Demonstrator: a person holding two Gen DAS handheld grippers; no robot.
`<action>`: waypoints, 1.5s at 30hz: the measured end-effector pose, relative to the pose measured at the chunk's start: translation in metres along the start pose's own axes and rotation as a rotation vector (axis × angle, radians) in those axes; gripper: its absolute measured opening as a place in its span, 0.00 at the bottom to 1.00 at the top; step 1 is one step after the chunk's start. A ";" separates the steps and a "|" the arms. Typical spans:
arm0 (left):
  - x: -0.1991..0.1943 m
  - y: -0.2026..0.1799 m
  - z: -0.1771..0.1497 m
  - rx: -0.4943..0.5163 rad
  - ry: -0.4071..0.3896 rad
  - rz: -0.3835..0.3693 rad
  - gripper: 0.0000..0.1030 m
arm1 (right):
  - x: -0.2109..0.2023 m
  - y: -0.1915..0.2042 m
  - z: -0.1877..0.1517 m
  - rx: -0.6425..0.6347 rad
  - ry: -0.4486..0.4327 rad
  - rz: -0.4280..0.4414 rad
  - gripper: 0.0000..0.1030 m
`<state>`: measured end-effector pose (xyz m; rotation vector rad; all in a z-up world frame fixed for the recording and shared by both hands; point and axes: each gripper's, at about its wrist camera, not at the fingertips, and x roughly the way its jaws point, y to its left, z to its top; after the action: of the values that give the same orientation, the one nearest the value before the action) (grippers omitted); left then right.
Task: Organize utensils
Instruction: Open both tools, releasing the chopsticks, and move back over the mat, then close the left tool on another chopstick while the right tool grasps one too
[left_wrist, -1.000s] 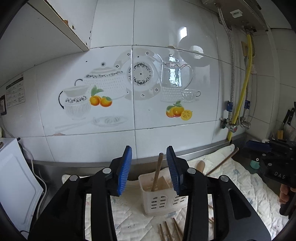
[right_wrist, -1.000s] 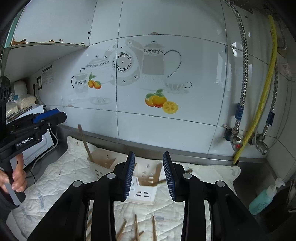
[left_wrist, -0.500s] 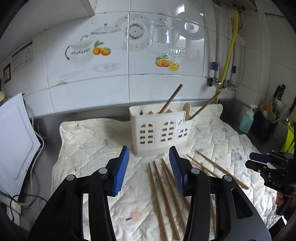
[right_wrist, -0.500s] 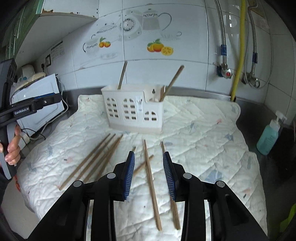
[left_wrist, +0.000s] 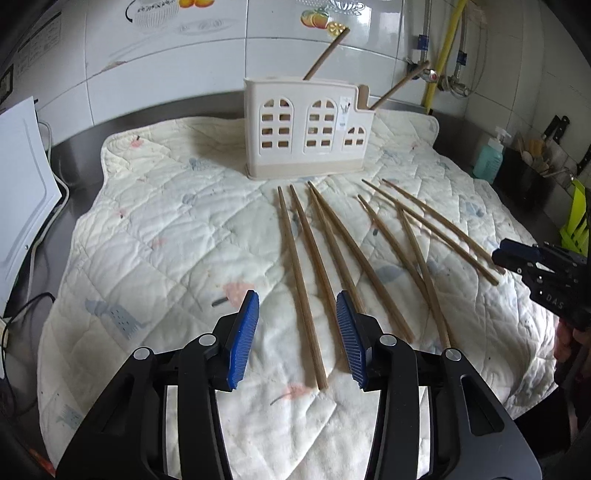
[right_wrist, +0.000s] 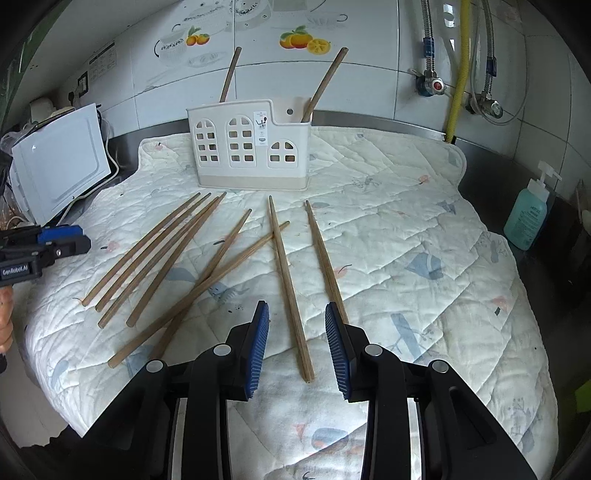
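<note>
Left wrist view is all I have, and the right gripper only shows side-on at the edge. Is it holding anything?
Observer: No. The right gripper has its jaws open, with nothing clamped.
Operator: What's it lined up on?
Observer: One chopstick lies on the quilted mat with its near end showing between the pads, untouched.
Operator: Anything crowding it?
Observer: A second chopstick runs just beside, passing behind the right-hand pad.

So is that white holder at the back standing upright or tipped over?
Upright. The white holder sits flat on its base on the quilted mat, and two chopsticks lean out of its top.
</note>
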<state>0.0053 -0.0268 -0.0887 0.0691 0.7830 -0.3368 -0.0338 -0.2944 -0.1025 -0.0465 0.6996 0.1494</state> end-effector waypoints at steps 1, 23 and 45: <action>0.003 -0.001 -0.004 -0.002 0.011 -0.004 0.42 | 0.001 -0.001 -0.001 0.003 0.003 0.000 0.30; -0.002 -0.066 -0.020 0.066 0.035 -0.230 0.33 | 0.012 -0.005 -0.008 0.032 0.023 0.023 0.23; 0.031 -0.098 -0.029 0.127 0.074 -0.248 0.13 | 0.016 -0.005 -0.012 0.032 0.022 0.038 0.22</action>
<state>-0.0255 -0.1226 -0.1253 0.1047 0.8449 -0.6224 -0.0289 -0.2986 -0.1218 -0.0045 0.7244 0.1742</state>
